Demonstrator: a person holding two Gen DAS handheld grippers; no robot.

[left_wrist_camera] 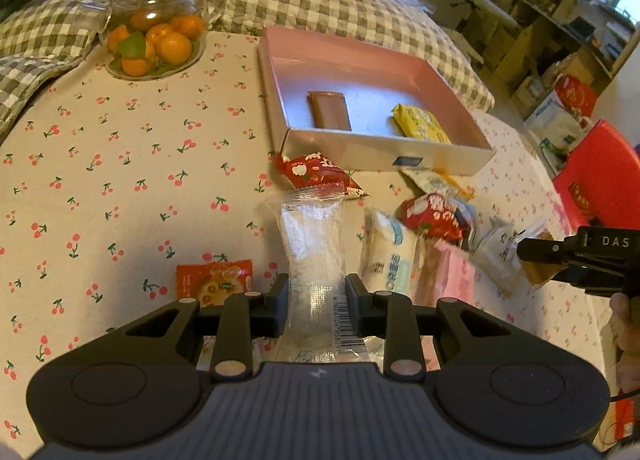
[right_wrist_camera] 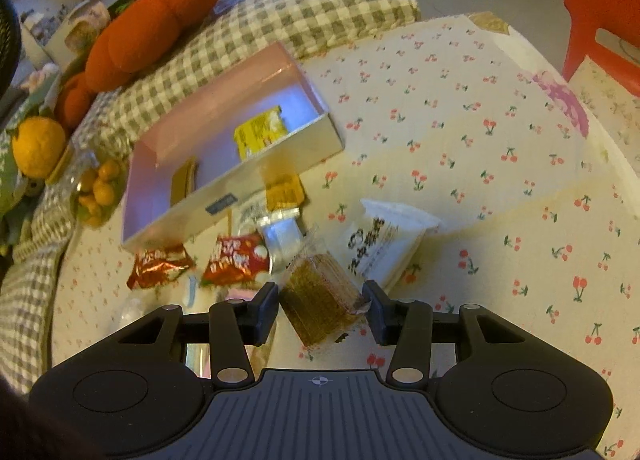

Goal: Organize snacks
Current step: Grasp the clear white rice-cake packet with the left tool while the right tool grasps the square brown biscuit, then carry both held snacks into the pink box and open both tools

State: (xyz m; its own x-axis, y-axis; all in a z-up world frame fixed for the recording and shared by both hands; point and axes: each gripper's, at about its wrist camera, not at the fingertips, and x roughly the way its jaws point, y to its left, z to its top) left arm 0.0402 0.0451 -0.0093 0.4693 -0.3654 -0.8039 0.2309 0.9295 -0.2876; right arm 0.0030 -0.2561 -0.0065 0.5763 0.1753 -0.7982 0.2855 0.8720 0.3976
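The left gripper (left_wrist_camera: 317, 310) is pinching a clear-wrapped snack (left_wrist_camera: 312, 248) between its fingers, lifted lengthwise, probably for carrying to the pink box (left_wrist_camera: 384, 157) just ahead, where a brown bar (left_wrist_camera: 329, 110) and a yellow packet (left_wrist_camera: 420, 123) are already lying. The right gripper (right_wrist_camera: 323, 310) is closing around a brown cake packet (right_wrist_camera: 322, 292), both fingers touching its wrapper, while the loose pile (right_wrist_camera: 236, 256) is waiting between gripper and box.

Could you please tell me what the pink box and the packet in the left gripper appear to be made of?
The pink box looks like stiff paperboard with a smooth, slightly glossy finish: thin straight walls, crisp corners, a soft sheen. The clear packet in the left gripper seems to be thin transparent plastic film, given its see-through body, crimped serrated end and printed barcode.
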